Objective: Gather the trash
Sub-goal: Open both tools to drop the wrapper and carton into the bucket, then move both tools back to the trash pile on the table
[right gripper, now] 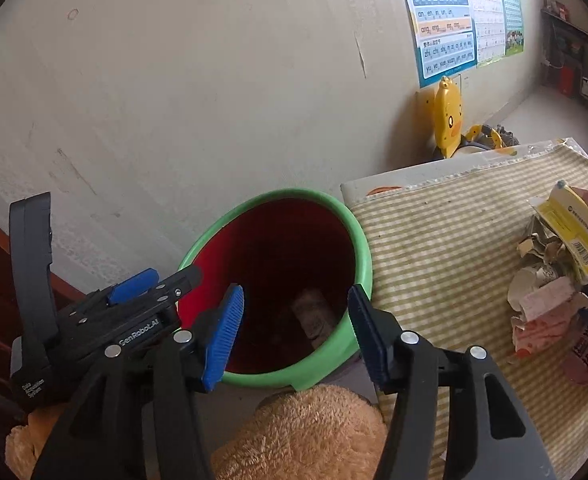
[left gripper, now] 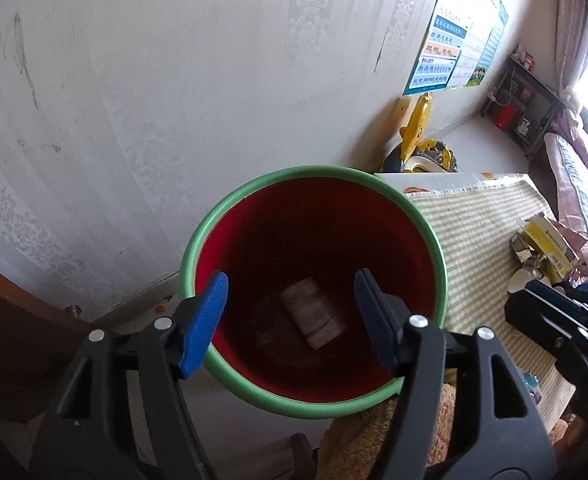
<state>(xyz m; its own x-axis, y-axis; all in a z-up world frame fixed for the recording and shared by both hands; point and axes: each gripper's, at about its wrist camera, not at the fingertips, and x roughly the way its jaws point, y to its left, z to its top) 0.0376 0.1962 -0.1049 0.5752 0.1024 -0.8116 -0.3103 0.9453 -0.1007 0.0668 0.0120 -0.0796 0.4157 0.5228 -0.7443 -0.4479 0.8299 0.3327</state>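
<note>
Striped cloth on the table (right gripper: 434, 248) carries the trash pile (right gripper: 554, 292) far right; your right tongs (right gripper: 294, 332), nearer it, and left tongs (left gripper: 290, 320) hang wide and empty over the bin (left gripper: 440, 252).

A green-and-white striped cloth (right gripper: 446, 248) covers the tabletop (right gripper: 410, 174), leaving a bare white strip along the far edge. Near the right edge lies a heap of trash (right gripper: 550, 292): torn paper, a yellow carton (right gripper: 574, 232) and pinkish wrappers. The bin (right gripper: 358, 248) stands just beside the tabletop's left edge.
</note>
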